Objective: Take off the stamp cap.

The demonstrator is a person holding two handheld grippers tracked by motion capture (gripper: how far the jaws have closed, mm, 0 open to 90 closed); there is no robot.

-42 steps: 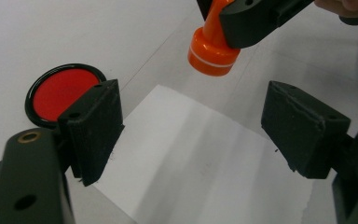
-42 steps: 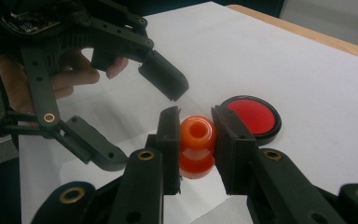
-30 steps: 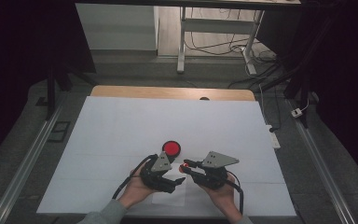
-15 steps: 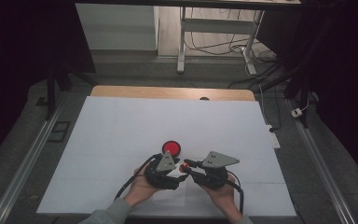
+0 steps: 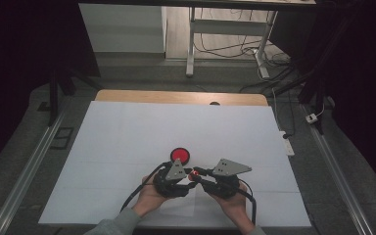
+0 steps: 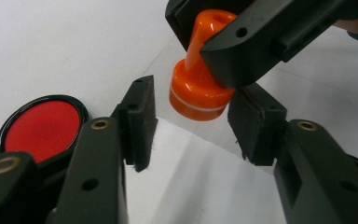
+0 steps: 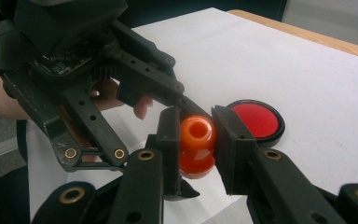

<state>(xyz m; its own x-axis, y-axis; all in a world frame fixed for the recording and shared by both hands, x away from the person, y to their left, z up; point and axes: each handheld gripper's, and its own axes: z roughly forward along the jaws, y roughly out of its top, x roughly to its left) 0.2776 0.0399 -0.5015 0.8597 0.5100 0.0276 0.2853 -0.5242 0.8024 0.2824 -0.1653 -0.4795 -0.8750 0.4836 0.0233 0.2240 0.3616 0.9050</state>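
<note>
Left to right in the high view: the left gripper sits low on the white desk, just this side of a red ink pad. Its jaws have just been closing; in the left gripper view they flank the base of the orange stamp with gaps on both sides, not pressing it. The right gripper pinches the stamp's handle firmly, holding the stamp just above the desk.
</note>
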